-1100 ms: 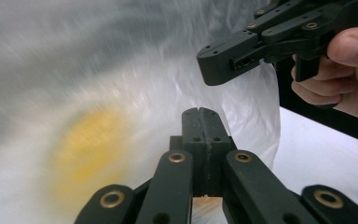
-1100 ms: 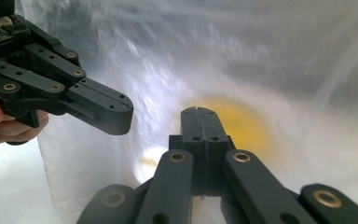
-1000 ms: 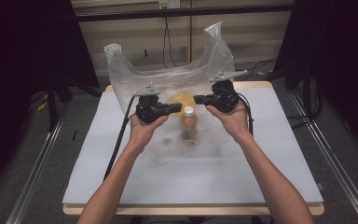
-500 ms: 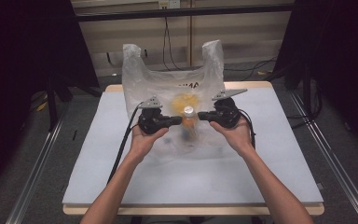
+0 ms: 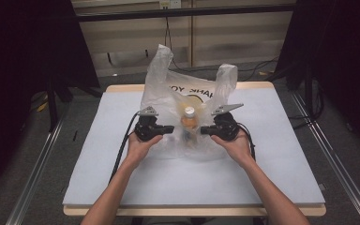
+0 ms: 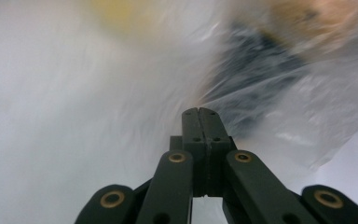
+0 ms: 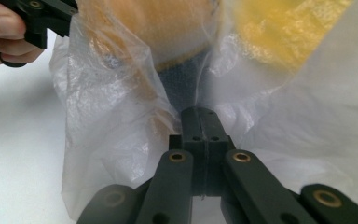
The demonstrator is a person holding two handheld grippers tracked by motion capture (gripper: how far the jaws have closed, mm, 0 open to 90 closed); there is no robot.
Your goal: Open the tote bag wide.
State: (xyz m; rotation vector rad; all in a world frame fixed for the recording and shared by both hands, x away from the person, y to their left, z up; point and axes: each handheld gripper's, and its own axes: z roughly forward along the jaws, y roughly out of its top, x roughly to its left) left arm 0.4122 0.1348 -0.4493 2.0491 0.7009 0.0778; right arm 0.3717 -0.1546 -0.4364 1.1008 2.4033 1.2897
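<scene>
Our left hand-held gripper [image 5: 168, 129] and right hand-held gripper [image 5: 205, 131] each clamped on the bag [image 5: 166, 96] between them, translucent, crinkled, bottle [image 5: 188, 119] inside, on table [image 5: 122, 187].

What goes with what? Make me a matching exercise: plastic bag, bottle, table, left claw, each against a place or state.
Things:
1. plastic bag
2. bottle
3. table
4. left claw

Descriptions:
A. pale top, under everything
B. white cap, inside the clear film
C. jaws together, at the film's left side
D. see-through, handles sticking up

Pairs: 1-D, 2-B, 3-A, 4-C
</scene>
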